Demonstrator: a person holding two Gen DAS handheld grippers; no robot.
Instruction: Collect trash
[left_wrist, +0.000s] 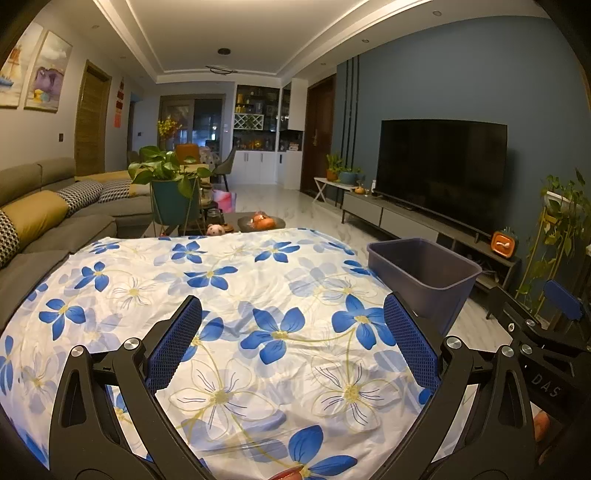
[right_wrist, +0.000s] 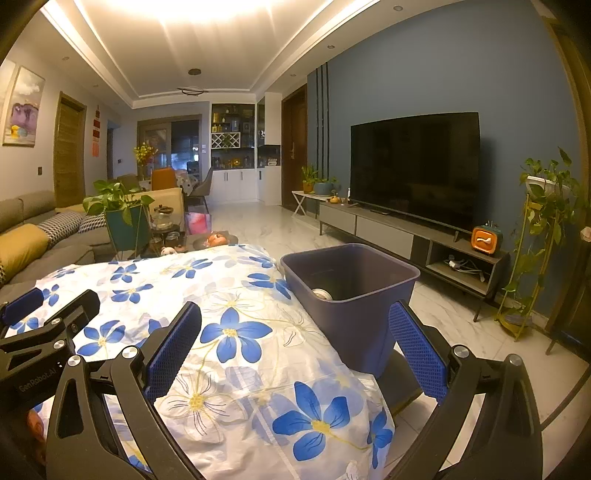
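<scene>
A dark purple plastic bin (left_wrist: 424, 273) stands at the right edge of a table covered with a blue-flower cloth (left_wrist: 236, 295). In the right wrist view the bin (right_wrist: 351, 295) holds a metal can (right_wrist: 322, 294) at its bottom. My left gripper (left_wrist: 291, 336) is open and empty above the cloth, left of the bin. My right gripper (right_wrist: 295, 339) is open and empty, its right finger (right_wrist: 417, 350) close to the bin's near wall. Each gripper shows at the edge of the other's view. No loose trash shows on the cloth.
A grey sofa (left_wrist: 48, 221) runs along the left. A potted plant (left_wrist: 170, 184) and a fruit plate (left_wrist: 262, 221) stand beyond the table. A TV (left_wrist: 443, 170) on a low cabinet lines the right wall, with a plant stand (right_wrist: 543, 240) by it.
</scene>
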